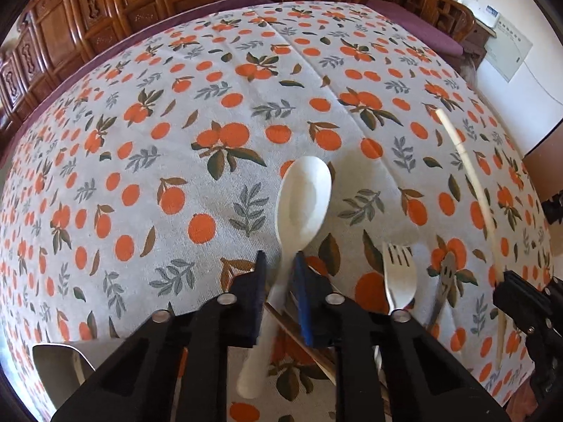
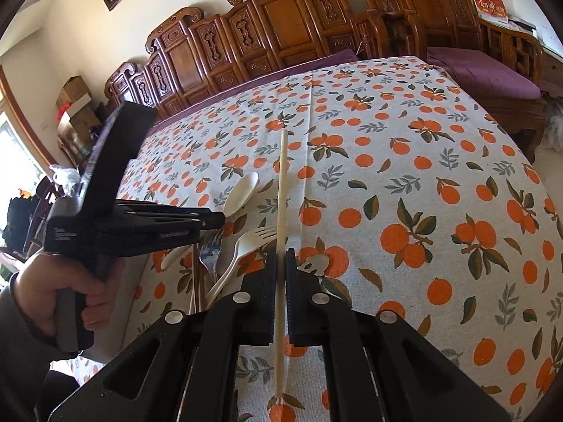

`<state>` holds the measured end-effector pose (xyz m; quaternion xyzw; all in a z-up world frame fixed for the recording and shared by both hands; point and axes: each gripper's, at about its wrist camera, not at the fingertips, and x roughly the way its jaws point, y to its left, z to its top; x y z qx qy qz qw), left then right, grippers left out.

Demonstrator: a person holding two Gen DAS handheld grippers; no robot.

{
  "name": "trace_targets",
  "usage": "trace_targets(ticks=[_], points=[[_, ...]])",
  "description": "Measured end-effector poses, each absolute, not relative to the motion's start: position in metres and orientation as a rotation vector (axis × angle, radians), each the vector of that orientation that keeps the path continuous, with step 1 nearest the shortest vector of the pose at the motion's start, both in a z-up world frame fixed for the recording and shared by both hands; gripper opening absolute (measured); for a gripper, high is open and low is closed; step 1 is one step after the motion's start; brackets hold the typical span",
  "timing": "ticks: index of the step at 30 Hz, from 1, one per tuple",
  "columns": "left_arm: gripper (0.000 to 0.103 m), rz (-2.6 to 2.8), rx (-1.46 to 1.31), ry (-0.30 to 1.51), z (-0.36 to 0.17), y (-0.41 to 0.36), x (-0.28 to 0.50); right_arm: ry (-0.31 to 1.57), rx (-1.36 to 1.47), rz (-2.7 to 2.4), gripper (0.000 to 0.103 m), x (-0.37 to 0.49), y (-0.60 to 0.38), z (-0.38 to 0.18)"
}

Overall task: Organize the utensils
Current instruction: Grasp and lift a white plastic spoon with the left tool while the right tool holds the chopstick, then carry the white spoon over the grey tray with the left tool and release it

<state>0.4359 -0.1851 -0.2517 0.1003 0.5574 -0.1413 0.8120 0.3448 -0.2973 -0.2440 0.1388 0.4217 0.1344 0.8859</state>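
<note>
We read the white plastic spoon (image 1: 304, 197) as light, stiff and slick, best pinched on its thin neck just behind the bowl, which is where the left gripper (image 1: 279, 263) has it: jaws nearly closed with the handle between the pads, though contact isn't clear, bowl pointing away over the orange-print tablecloth (image 1: 140, 161). The right gripper (image 2: 280, 260) is clamped fully on a pale chopstick (image 2: 281, 190), thin and rigid, running straight out between its jaws; white fork (image 1: 399, 274) lies just beside.
</note>
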Motion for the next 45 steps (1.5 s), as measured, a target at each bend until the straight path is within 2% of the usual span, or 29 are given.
trace_targets(ticks=[5,19,36,45], points=[[0.006,-0.293,0.189,1.207,-0.253,-0.18,0.442,0.88,0.288,0.285,0.006,0.345,-0.296,-0.244],[0.006,-0.22,0.183,1.061,-0.209,-0.157,0.44,0.892,0.275,0.287,0.006,0.348,-0.286,-0.246],[0.006,-0.262,0.176,0.97,-0.155,-0.114,0.346,0.891,0.171,0.304,0.006,0.34,-0.237,-0.24],[0.006,-0.237,0.173,0.963,-0.151,-0.087,0.315,0.886,0.131,0.327,0.006,0.327,-0.211,-0.235]])
